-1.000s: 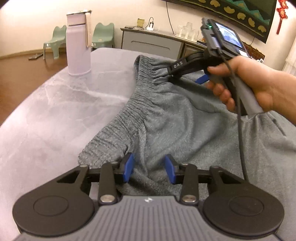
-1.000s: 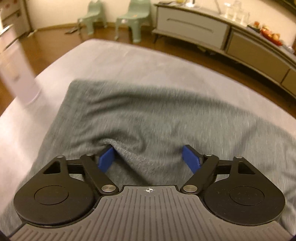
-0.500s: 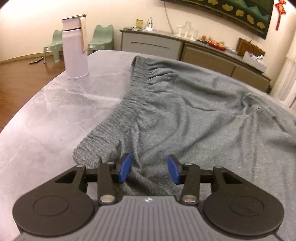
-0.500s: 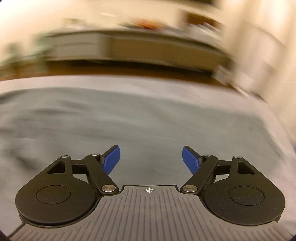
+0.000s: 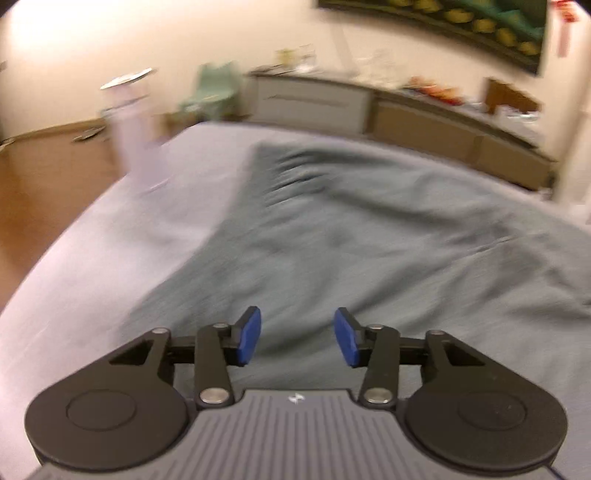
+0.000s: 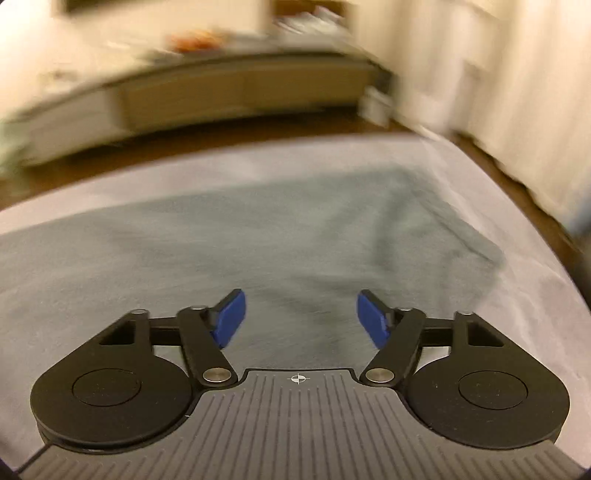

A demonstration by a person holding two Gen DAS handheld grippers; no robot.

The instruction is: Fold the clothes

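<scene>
Walls: cream, plain, warm-lit; brightest patch upper left in the left wrist view.
Wall hanging (image 5: 461, 22): dark, green and yellow motifs, upper right.
Floor (image 5: 44, 173): brown wood.
Sideboard (image 5: 369, 107): long, low, grey and tan fronts, against the far wall; small items on top, too blurred to name.
Chair (image 5: 212, 90): pale green, small, beside the sideboard's left end.
Curtain (image 6: 517, 92): pale, right side in the right wrist view.
Table (image 5: 92, 240): light grey top.

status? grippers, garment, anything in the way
Left gripper empty, fingers opening above grey garment. Right gripper open, empty, over garment's other end. Garment flat on table, unfolded. Blurred pale bottle at table's far-left edge, off the cloth.
</scene>
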